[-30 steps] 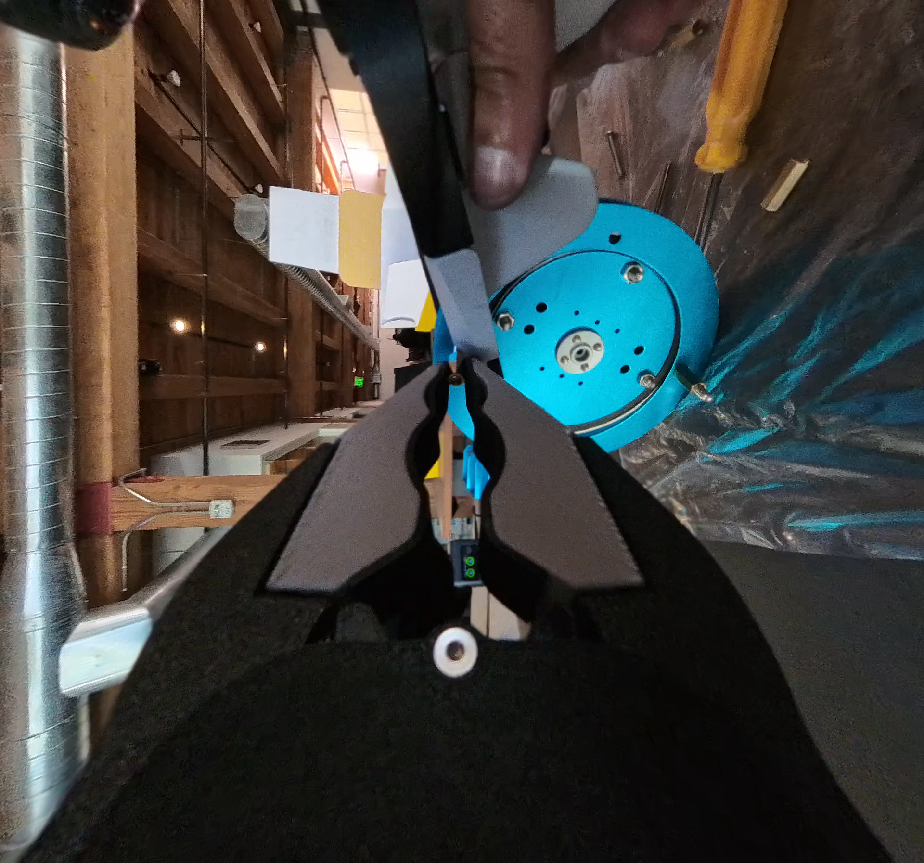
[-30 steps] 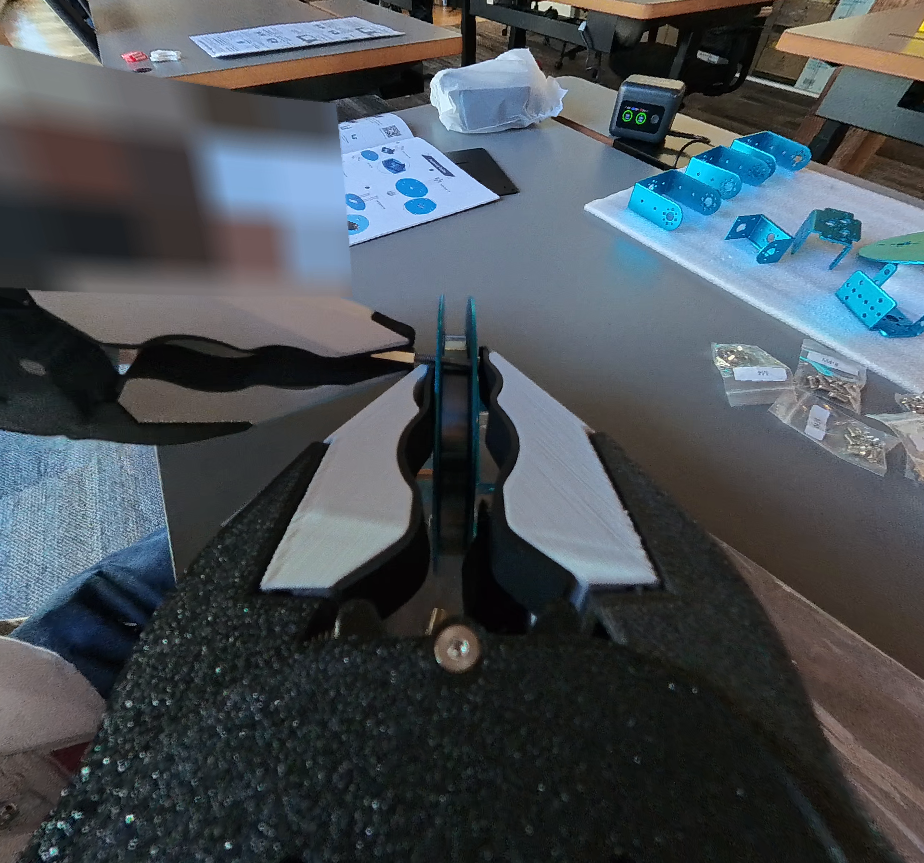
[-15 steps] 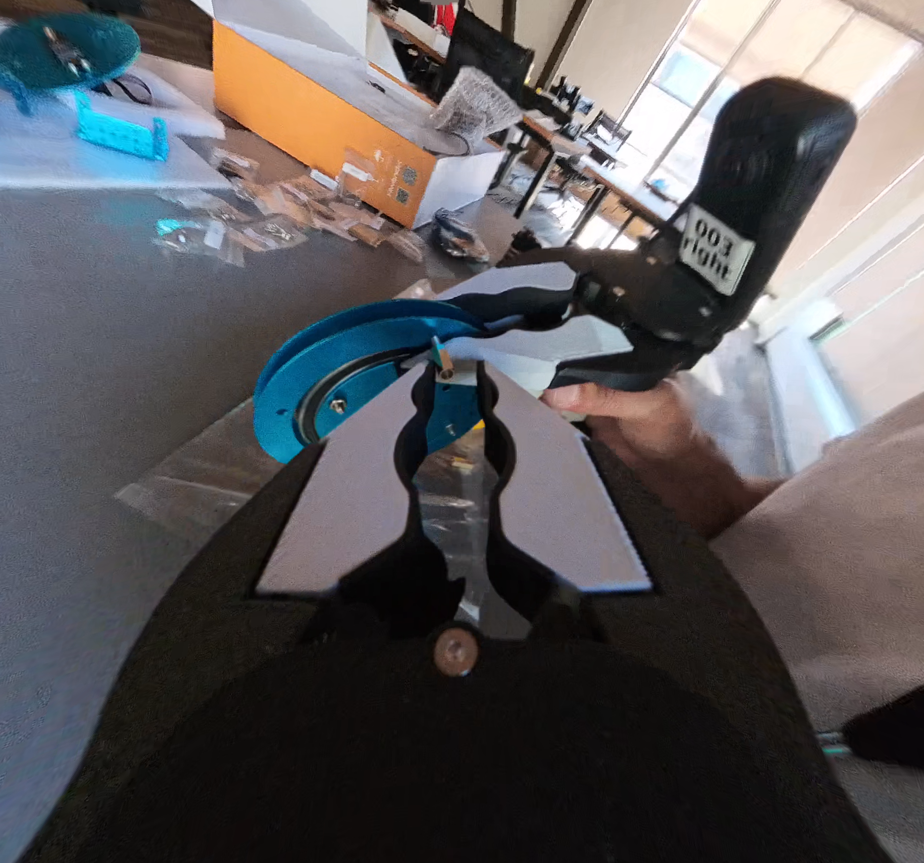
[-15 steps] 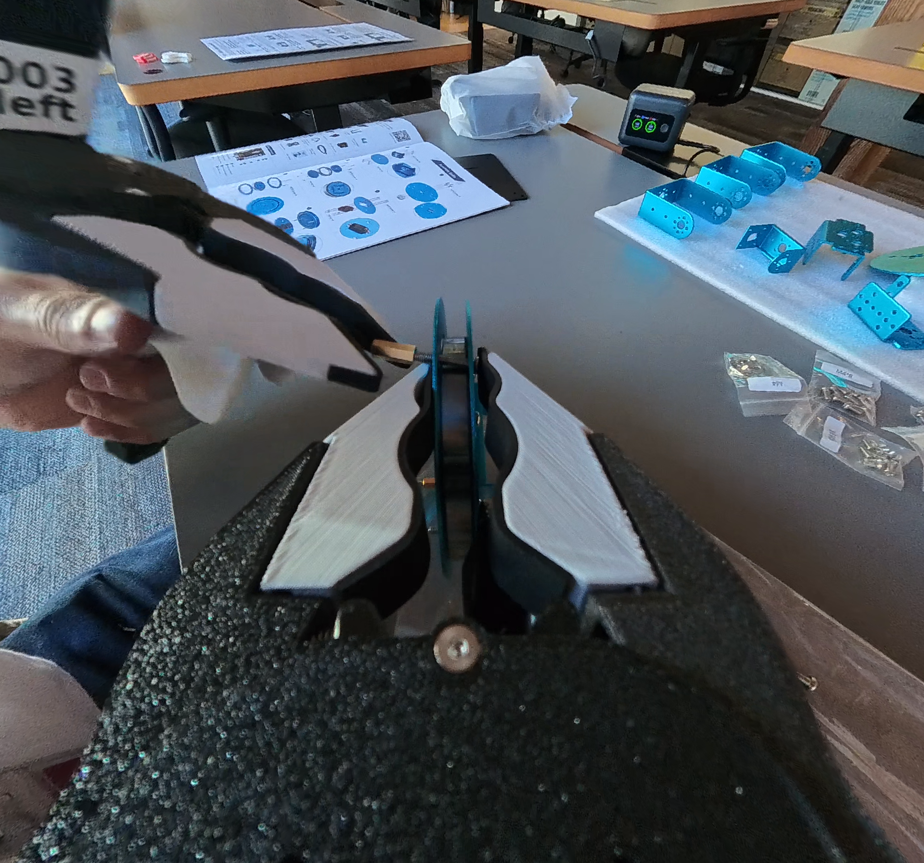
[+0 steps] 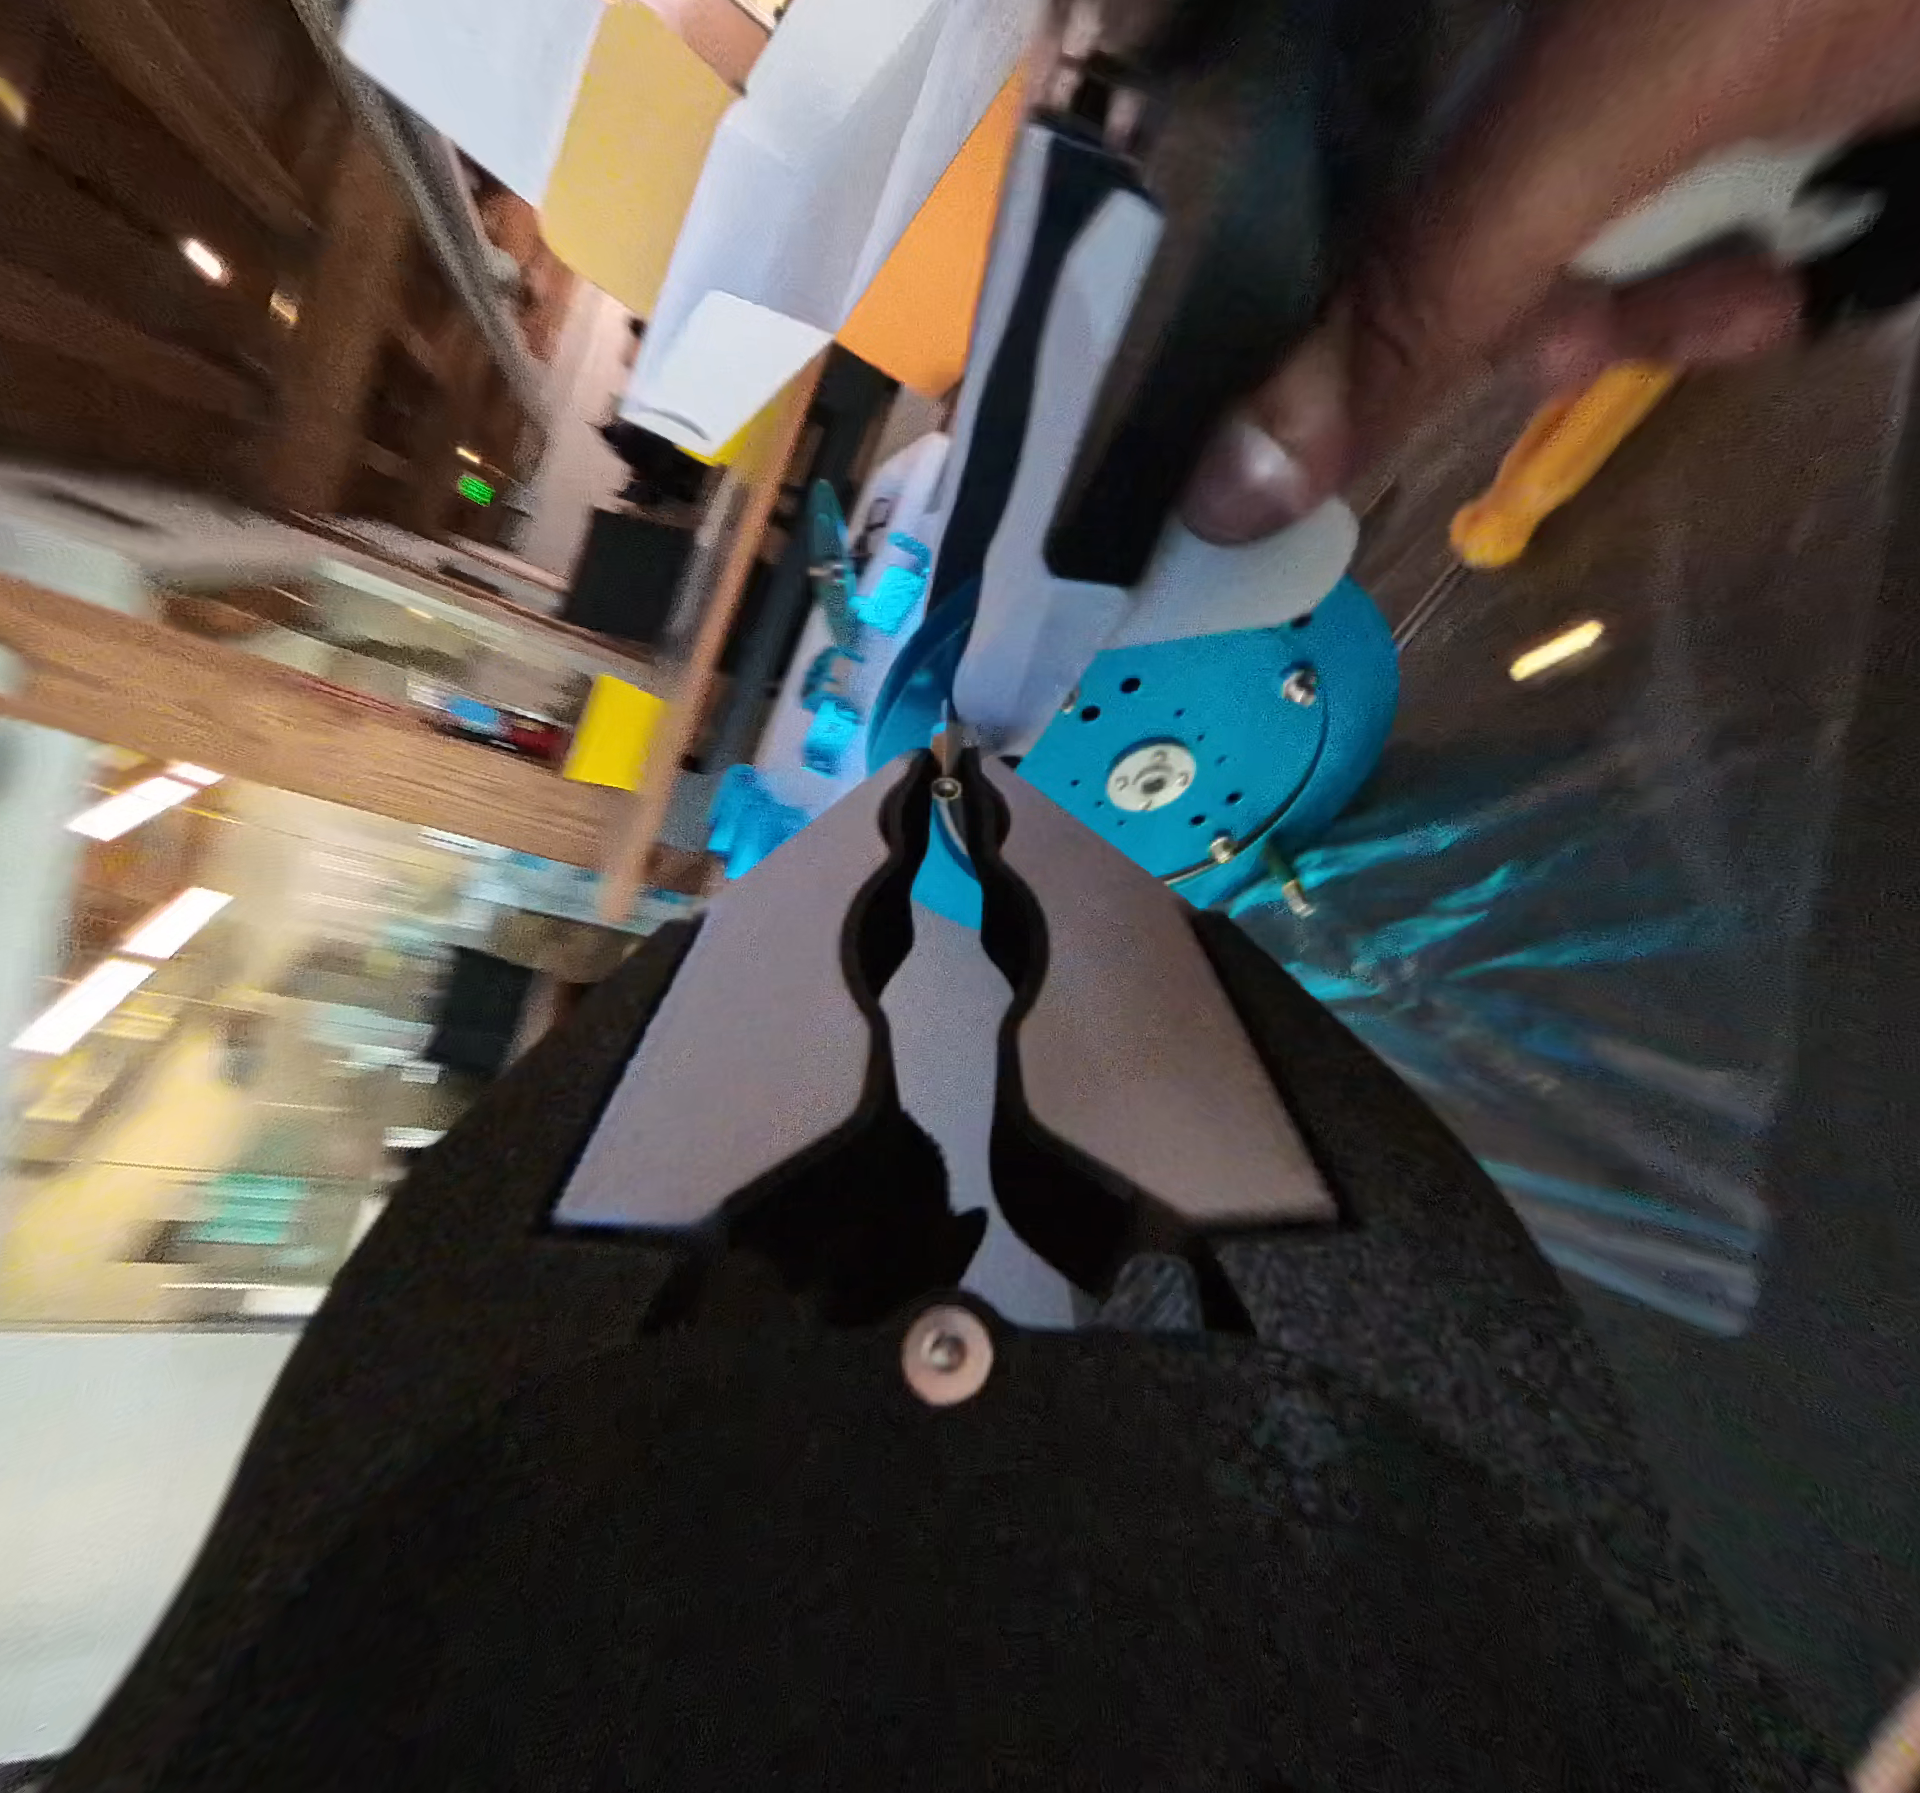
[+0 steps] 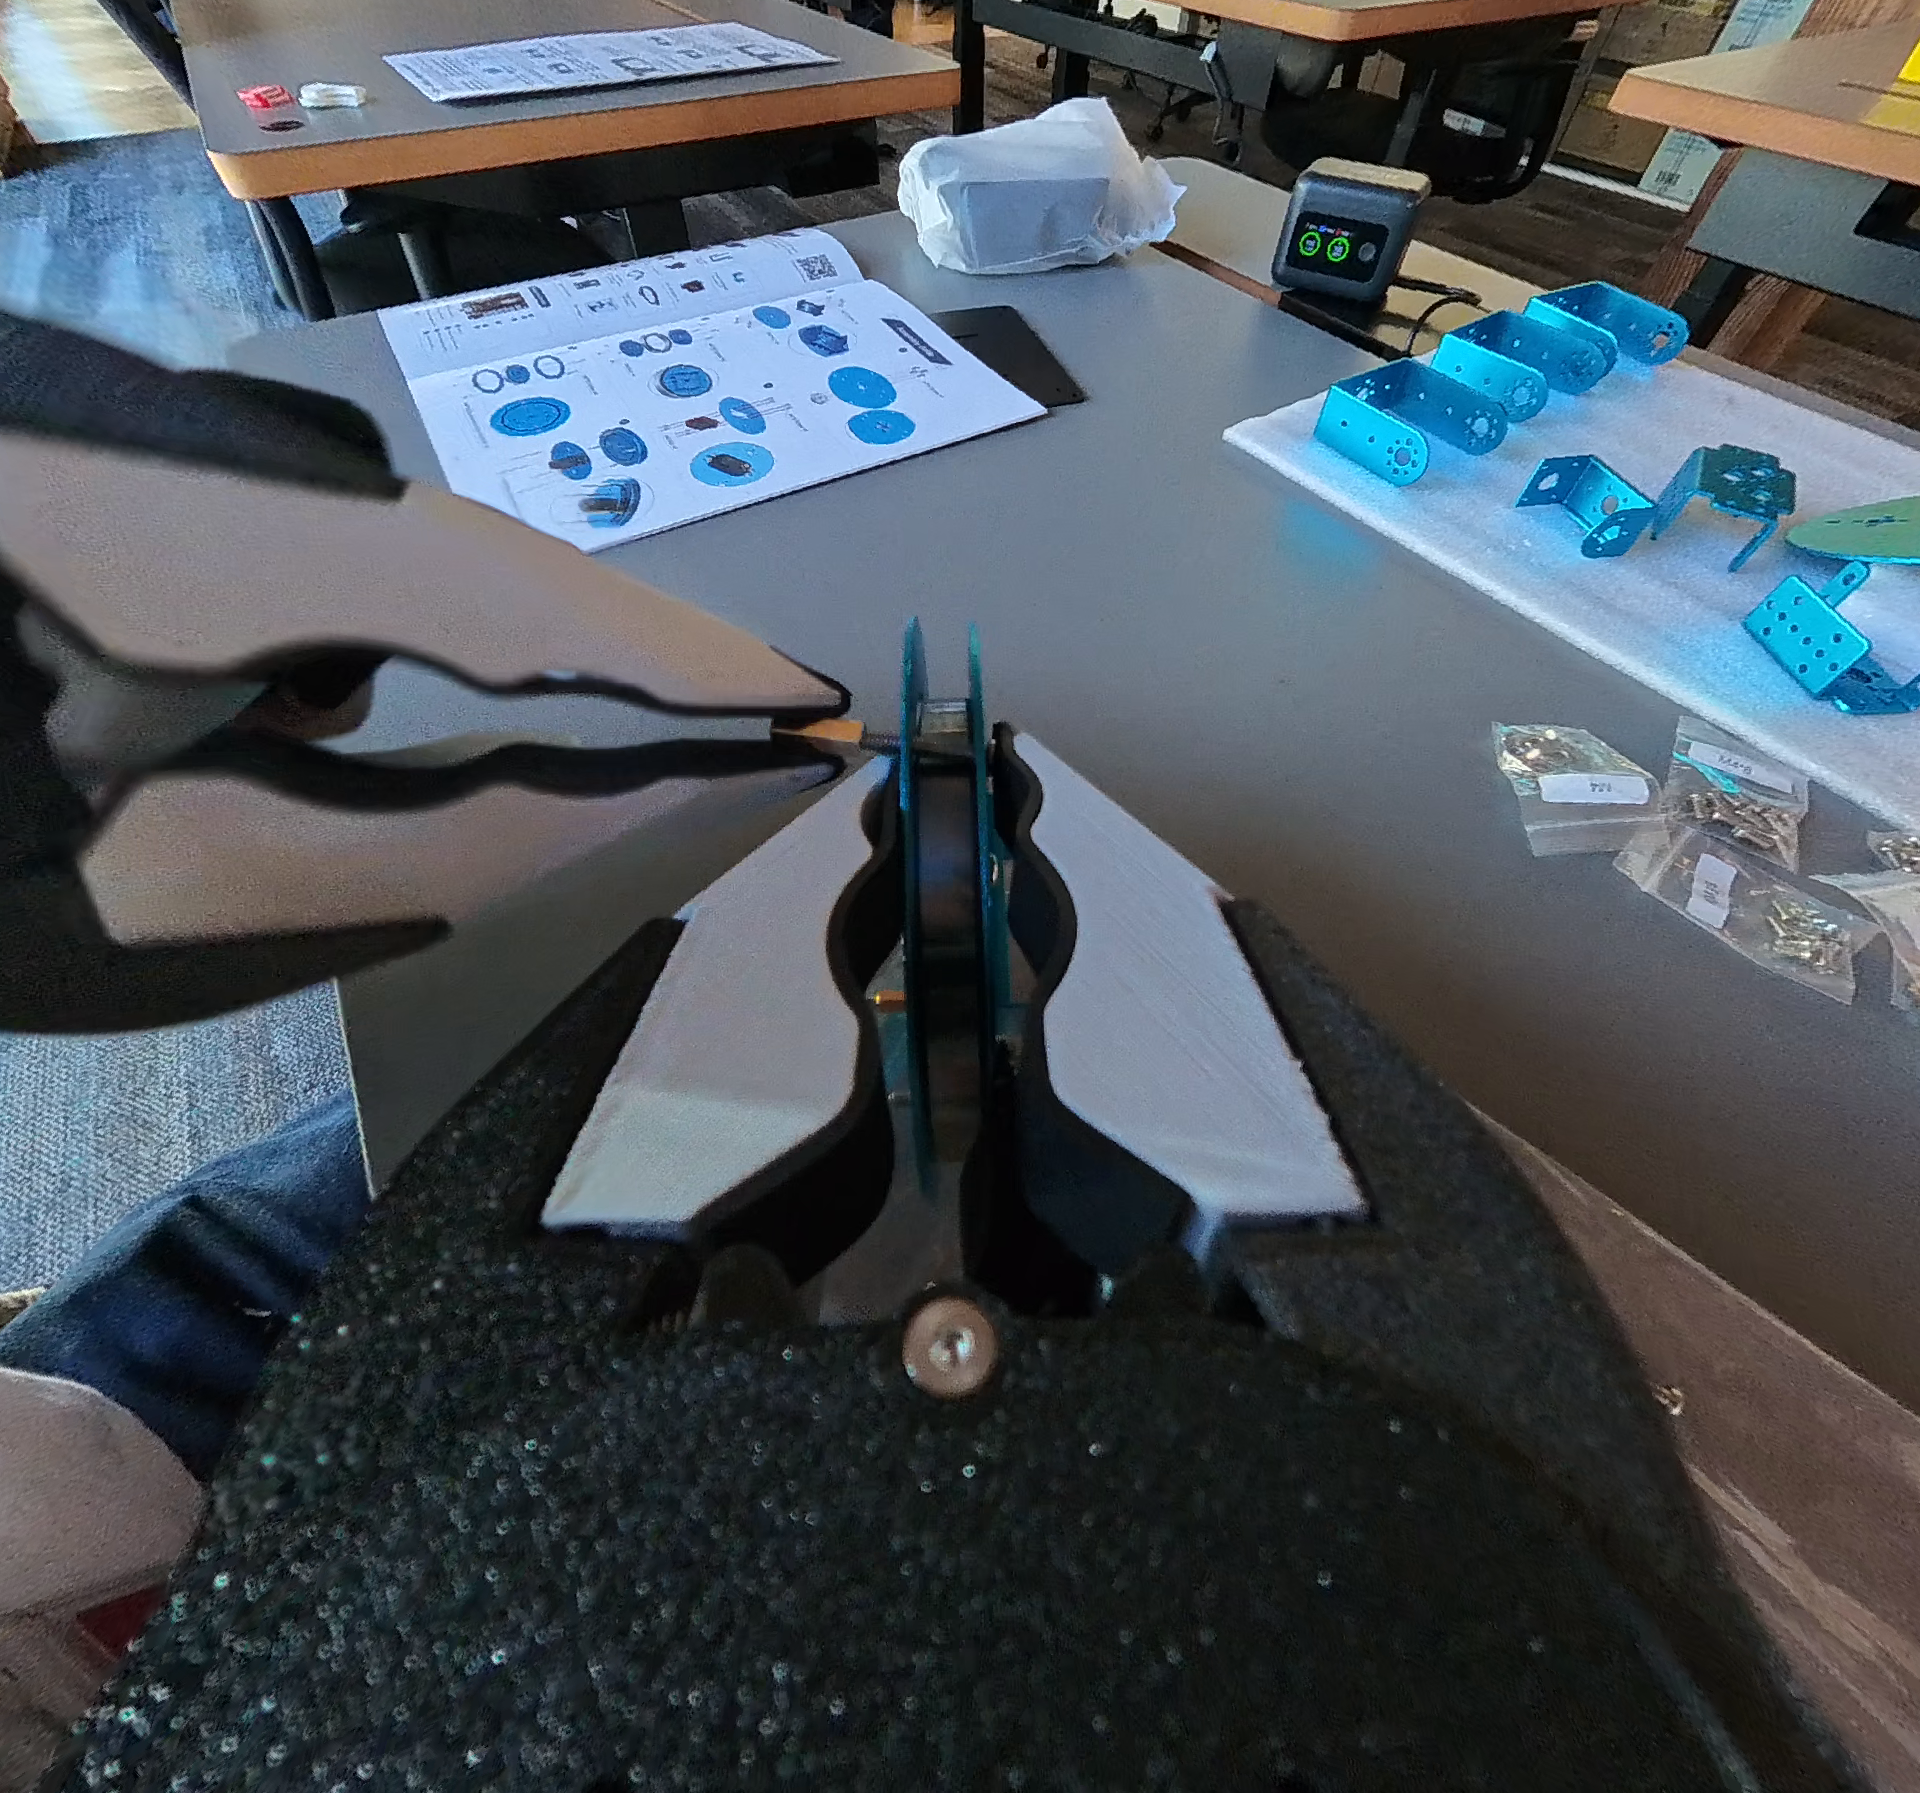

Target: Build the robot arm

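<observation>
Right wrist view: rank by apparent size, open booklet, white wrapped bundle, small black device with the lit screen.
1. Open booklet, largest.
2. White wrapped bundle.
3. Black device, smallest.
Bundle and device sit farther back, so true sizes are unsure.

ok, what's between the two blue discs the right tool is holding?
Between the blue discs a dark core and a silvery metal part near the top show. The right tool covers the lower gap; the rest cannot be seen.

The right gripper (image 6: 940, 756) fills the lower centre of its own view, fingers pointing up-frame, jaws clamped; the left gripper (image 6: 831, 735) enters from the left edge, lying sideways, tips pinched together just beside the right's fingertips.
</observation>
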